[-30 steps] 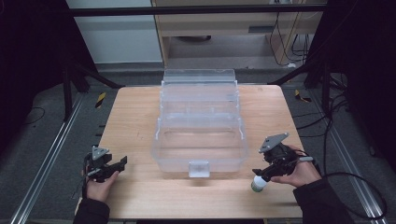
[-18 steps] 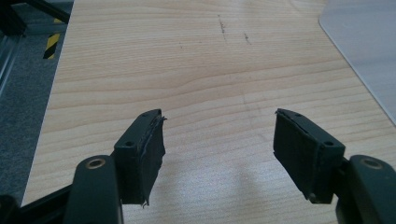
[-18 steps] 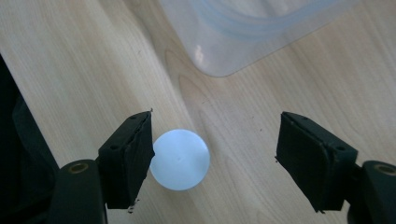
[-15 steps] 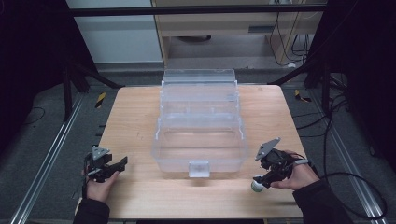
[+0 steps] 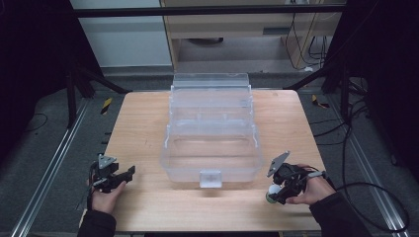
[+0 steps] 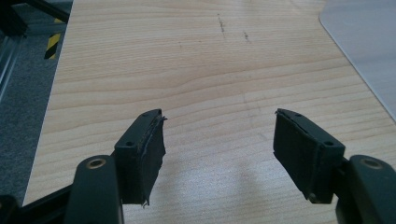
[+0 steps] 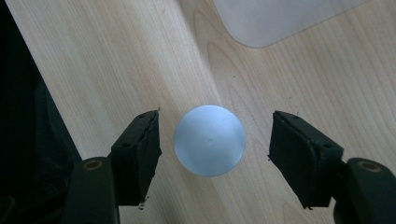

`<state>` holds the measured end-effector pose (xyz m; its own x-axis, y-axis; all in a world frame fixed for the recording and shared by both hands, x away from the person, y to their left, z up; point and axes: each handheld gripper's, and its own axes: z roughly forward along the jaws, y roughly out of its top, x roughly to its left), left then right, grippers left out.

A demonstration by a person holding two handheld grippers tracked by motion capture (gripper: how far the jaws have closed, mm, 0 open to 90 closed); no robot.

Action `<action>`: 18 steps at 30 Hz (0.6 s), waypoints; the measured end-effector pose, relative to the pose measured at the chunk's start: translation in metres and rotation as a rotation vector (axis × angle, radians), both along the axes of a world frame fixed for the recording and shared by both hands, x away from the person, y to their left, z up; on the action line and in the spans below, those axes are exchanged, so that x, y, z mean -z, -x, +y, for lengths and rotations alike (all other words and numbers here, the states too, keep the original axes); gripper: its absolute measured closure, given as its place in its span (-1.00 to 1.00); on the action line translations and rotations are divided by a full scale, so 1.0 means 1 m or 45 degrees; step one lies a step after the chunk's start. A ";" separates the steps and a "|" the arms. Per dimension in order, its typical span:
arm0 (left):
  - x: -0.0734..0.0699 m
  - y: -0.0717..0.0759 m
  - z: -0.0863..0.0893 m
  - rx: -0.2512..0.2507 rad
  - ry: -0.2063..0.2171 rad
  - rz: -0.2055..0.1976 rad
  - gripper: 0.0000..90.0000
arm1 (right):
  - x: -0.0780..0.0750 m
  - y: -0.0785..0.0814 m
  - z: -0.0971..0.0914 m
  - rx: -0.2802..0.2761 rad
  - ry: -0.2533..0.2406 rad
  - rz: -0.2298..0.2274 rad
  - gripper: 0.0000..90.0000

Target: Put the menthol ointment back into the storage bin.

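A clear plastic box with tiered compartments stands open in the middle of the wooden table. A pale round ball lies on the table near the front right edge, also seen as the ball in the high view. My right gripper stands open with its jaws on either side of the ball, apart from it; in the high view the right gripper points down at it. My left gripper rests open at the front left, the left gripper holding nothing over bare wood.
The box's clear corner lies ahead and right of the left gripper, and the box corner beyond the ball. Metal rails and cables run beside the table on the floor. A dark frame bar crosses the back.
My right gripper has moved down and toward the front edge, tilting over the ball so its jaws now straddle it. The left gripper has stayed put.
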<state>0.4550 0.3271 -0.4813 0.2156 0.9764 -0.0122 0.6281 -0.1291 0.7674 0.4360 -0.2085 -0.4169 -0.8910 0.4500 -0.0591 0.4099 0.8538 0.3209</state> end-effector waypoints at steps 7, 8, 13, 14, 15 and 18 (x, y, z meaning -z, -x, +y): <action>0.000 -0.001 0.000 0.003 -0.003 0.004 -0.26 | 0.005 -0.001 0.004 -0.026 0.049 0.038 -0.13; 0.000 -0.001 0.000 0.004 -0.003 0.004 -0.26 | 0.006 -0.001 0.004 -0.031 0.061 0.040 -0.13; 0.000 -0.001 0.000 0.002 -0.003 0.005 -0.26 | 0.014 -0.004 0.004 -0.018 0.098 0.073 -0.09; 0.000 -0.001 0.000 0.004 -0.006 0.007 -0.26 | 0.015 -0.005 0.004 -0.021 0.099 0.073 -0.07; 0.001 -0.001 0.000 0.003 -0.007 0.007 -0.26 | 0.016 -0.005 0.003 -0.026 0.098 0.076 -0.04; 0.001 -0.001 0.000 0.004 -0.007 0.007 -0.26 | 0.016 -0.006 0.004 -0.019 0.096 0.090 0.00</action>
